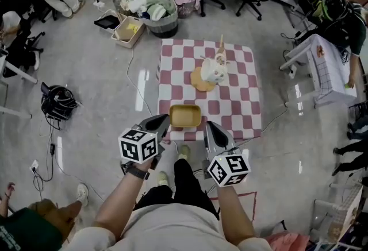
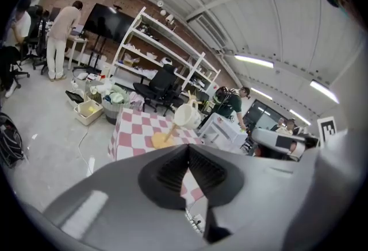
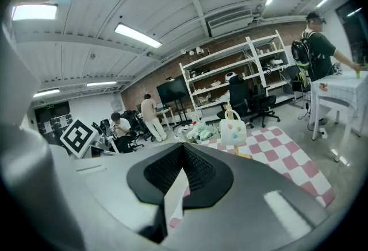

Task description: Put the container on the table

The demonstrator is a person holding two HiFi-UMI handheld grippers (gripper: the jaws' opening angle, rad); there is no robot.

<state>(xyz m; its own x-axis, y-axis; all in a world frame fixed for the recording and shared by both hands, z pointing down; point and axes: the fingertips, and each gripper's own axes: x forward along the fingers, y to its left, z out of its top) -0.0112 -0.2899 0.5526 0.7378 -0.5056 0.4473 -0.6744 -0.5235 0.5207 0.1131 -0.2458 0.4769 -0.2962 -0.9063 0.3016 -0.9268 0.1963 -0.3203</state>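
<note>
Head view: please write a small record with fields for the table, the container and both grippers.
table: pink and white checked cloth
container: yellow, shallow, near the table's front edge, not held
white dotted object: on a round tan base, farther back
left gripper: jaws together, empty
right gripper: jaws together, empty

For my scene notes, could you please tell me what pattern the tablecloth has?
Pink-red and white checks; the tablecloth shows best in the head view.
</note>
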